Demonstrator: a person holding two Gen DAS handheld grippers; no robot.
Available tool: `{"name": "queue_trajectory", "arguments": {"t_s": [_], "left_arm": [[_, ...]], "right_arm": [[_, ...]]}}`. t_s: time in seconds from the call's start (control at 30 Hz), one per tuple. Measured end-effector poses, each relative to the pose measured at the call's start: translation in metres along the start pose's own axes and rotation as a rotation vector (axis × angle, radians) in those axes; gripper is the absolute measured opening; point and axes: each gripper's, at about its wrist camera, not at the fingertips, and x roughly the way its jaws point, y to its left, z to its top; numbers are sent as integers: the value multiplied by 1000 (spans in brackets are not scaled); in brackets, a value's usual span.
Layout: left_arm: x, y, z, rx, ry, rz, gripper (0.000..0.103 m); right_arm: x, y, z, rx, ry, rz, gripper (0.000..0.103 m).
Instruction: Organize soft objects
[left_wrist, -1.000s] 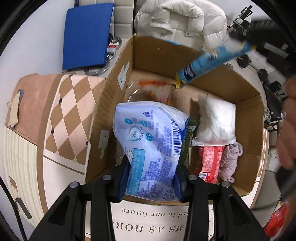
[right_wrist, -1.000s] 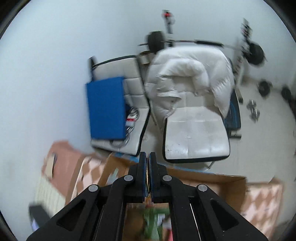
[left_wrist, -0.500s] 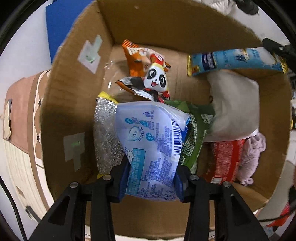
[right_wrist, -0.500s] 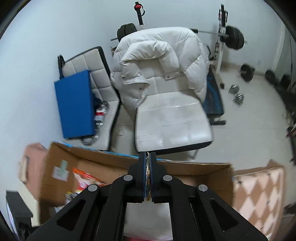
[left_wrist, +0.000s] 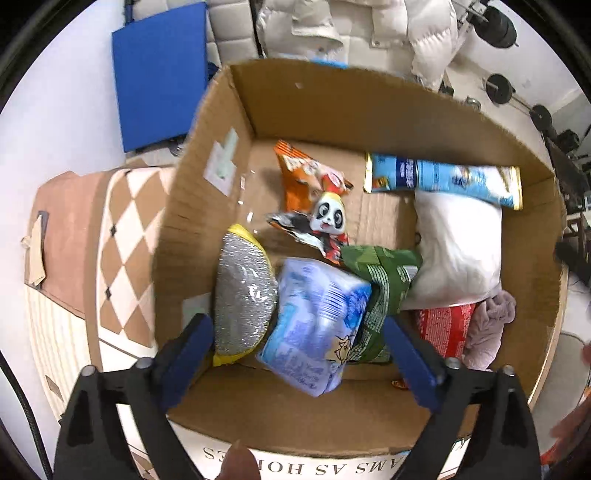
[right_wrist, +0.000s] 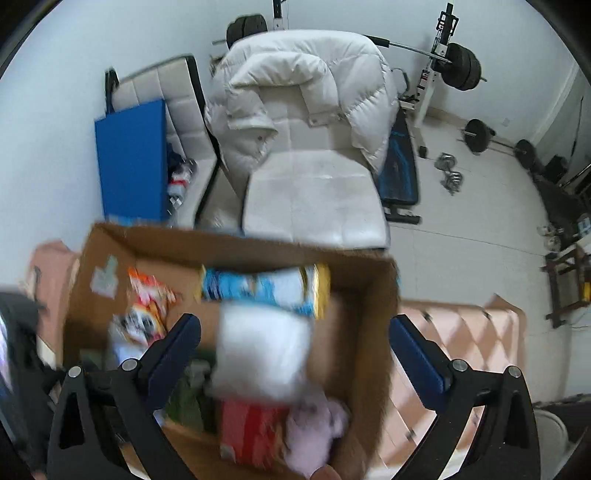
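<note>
- The cardboard box (left_wrist: 369, 107) was brown
- The tissue pack (left_wrist: 314, 325) was pale blue with darker blue print
- The scouring pad (left_wrist: 243, 291) was silver, edged yellow
- The snack bag (left_wrist: 384, 288) was green
- The cloth (left_wrist: 491, 325) was mauve

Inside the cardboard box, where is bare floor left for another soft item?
Bare cardboard box floor shows along the left wall, beside the orange snack bag and above the silver sponge. The near-right half is crowded around the white pouch.

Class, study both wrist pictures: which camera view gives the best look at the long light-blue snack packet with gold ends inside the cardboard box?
The left wrist view. There the long light-blue snack packet with gold ends lies sharp and whole along the far wall of the cardboard box. The right wrist view shows it only as a motion-blurred smear.
</note>
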Motion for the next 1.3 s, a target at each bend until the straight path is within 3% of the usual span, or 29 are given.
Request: {"name": "queue_trajectory", "arguments": {"t_s": [0.23,0.37,0.73,0.93,1.13,1.3], "left_arm": [[-18,7,-14,-2,-41,16,99],[-26,7,-22,1,-59,23,99],[-76,-1,-59,41,-155,43,99],[-135,-6,-110,62,-274,54,99],[-190,-5,-165,48,-338,0,99],[-232,-4,-209,46,-413,12,99]], "right_arm": [[-6,7,-64,5,116,-123,103],[-9,7,-82,43,155,-113,103],[-44,3,-98,109,132,-74,103],[-111,-1,-118,113,23,-68,103],[-191,-5,-155,114,-65,-35,103],[-257,-6,-193,129,-125,-47,103]]}}
